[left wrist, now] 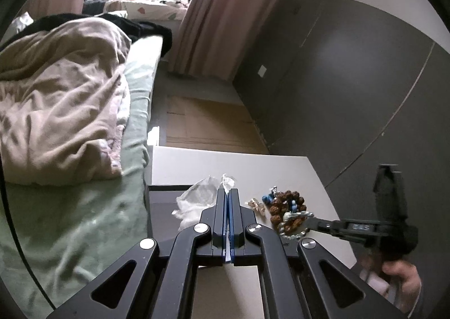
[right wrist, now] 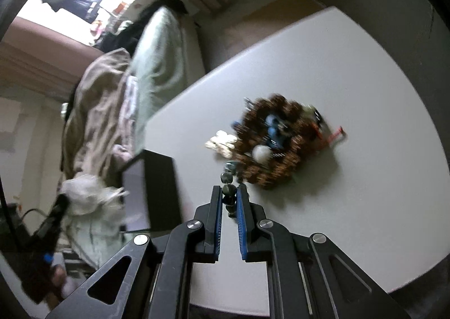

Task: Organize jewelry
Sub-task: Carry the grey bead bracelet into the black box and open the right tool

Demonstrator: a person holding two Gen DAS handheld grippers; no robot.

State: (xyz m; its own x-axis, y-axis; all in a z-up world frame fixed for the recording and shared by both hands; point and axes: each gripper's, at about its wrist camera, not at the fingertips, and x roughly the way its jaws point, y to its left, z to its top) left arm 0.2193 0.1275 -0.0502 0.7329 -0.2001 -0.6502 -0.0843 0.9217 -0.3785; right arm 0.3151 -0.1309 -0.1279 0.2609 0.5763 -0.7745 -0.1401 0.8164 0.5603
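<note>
A pile of jewelry (right wrist: 277,144) lies on the white table (right wrist: 351,71): brown bead bracelets, blue beads, a white bead, pale beads to its left. It also shows in the left wrist view (left wrist: 287,210). My right gripper (right wrist: 229,192) is closed on a string of clear grey beads (right wrist: 228,178) that runs from the pile; it reaches in from the right in the left wrist view (left wrist: 310,222). My left gripper (left wrist: 228,192) is shut on a clear plastic bag (left wrist: 197,198) and holds it over a black box (left wrist: 163,198).
The black box (right wrist: 157,184) sits at the table's left edge, next to a bed with a beige blanket (left wrist: 62,99) and green sheet. A dark wall (left wrist: 351,80) runs along the right. Flattened cardboard (left wrist: 208,122) lies on the floor beyond the table.
</note>
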